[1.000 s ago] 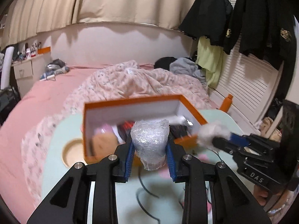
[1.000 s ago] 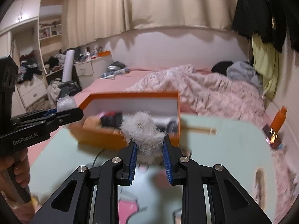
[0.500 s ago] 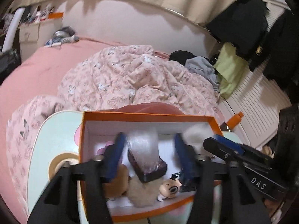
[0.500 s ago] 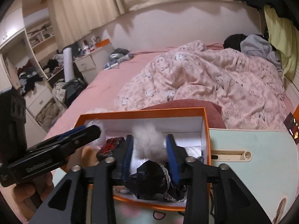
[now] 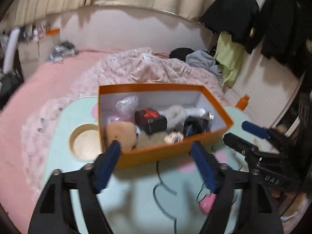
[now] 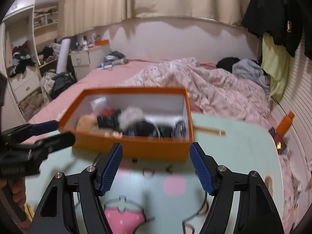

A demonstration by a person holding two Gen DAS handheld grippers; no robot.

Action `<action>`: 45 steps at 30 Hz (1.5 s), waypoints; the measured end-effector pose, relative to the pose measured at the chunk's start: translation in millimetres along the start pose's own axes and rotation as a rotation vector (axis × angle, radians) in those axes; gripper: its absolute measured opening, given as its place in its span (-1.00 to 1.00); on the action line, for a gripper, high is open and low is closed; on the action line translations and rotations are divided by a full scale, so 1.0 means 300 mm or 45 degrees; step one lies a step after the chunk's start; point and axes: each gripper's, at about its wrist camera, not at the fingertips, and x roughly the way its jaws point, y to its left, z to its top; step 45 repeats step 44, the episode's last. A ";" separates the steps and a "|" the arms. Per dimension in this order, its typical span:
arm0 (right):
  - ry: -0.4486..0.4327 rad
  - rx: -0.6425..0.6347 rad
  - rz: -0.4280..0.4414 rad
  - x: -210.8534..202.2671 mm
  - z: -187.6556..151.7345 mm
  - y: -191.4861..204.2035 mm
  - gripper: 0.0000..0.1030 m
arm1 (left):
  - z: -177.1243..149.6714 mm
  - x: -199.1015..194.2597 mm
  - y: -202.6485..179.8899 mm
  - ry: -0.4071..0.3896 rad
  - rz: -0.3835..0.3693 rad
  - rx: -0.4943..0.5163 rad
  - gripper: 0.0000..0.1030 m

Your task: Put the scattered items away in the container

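An orange box [image 5: 161, 154] [image 6: 156, 149] with a white inside stands on the pale green table [image 5: 136, 198] [image 6: 234, 146]. Inside lie a clear bubble-wrap bundle [image 5: 126, 104], a grey fluffy ball [image 6: 130, 116], a black and red pouch [image 5: 151, 120], a tan plush [image 5: 120, 134] and other small items. My left gripper [image 5: 156, 150] hovers before the box's near wall, jaws opening, nothing between them. My right gripper [image 6: 156, 152] is likewise in front of the box, jaws opening and empty. Each gripper shows at the side of the other's view.
A round hole [image 5: 85, 141] is cut in the table left of the box. A bed with a pink floral quilt [image 6: 214, 89] lies behind. An orange bottle [image 6: 285, 124] stands at the right. Clothes hang on the right wall [image 5: 234, 62]. A hand [image 6: 17, 193] holds the left gripper.
The left gripper let go of the bubble-wrap bundle and the right let go of the fluffy ball; both now lie in the box. Both grippers pulled back to the near side of the box.
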 end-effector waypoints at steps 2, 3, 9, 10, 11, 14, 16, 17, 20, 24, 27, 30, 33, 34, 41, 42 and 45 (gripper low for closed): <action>0.007 0.019 -0.016 -0.002 -0.029 -0.007 0.39 | -0.043 -0.021 -0.015 -0.021 0.002 -0.006 0.55; 0.013 0.027 -0.025 0.001 -0.043 -0.012 0.39 | -0.061 -0.026 -0.019 -0.029 0.003 -0.016 0.55; 0.074 0.034 -0.080 0.038 -0.102 -0.032 0.40 | -0.127 0.009 -0.043 -0.023 0.041 -0.013 0.55; 0.087 0.038 -0.082 0.046 -0.110 -0.034 0.41 | -0.139 0.024 -0.046 -0.016 0.069 -0.011 0.55; 0.105 0.044 -0.090 0.057 -0.117 -0.038 0.42 | -0.150 0.041 -0.047 0.001 0.095 -0.009 0.55; 0.138 0.058 -0.101 0.076 -0.137 -0.048 0.42 | -0.172 0.096 -0.030 0.051 0.130 -0.020 0.55; 0.155 0.069 -0.110 0.085 -0.157 -0.056 0.47 | -0.181 0.126 -0.019 0.073 0.155 -0.039 0.55; 0.170 0.076 -0.107 0.093 -0.166 -0.059 0.52 | -0.186 0.135 -0.020 0.069 0.179 -0.030 0.56; 0.219 0.092 -0.114 0.119 -0.192 -0.065 0.85 | -0.194 0.149 -0.043 0.090 0.252 0.032 0.59; 0.236 0.080 -0.140 0.131 -0.199 -0.074 1.00 | -0.199 0.161 -0.047 0.110 0.262 0.042 0.83; 0.229 0.076 -0.143 0.129 -0.204 -0.074 1.00 | -0.199 0.165 -0.028 0.121 0.283 0.007 0.99; 0.228 0.070 -0.145 0.129 -0.208 -0.072 1.00 | -0.200 0.167 -0.025 0.124 0.290 -0.004 0.99; 0.228 0.070 -0.145 0.128 -0.209 -0.070 1.00 | -0.202 0.167 -0.023 0.123 0.290 -0.003 0.99; 0.228 0.069 -0.145 0.128 -0.208 -0.071 1.00 | -0.203 0.167 -0.022 0.123 0.290 -0.003 0.99; 0.228 0.069 -0.145 0.128 -0.208 -0.071 1.00 | -0.203 0.167 -0.022 0.123 0.290 -0.003 0.99; 0.228 0.069 -0.145 0.129 -0.208 -0.071 1.00 | -0.203 0.167 -0.022 0.122 0.290 -0.003 0.99; 0.228 0.069 -0.145 0.128 -0.208 -0.072 1.00 | -0.204 0.166 -0.023 0.122 0.289 -0.004 0.99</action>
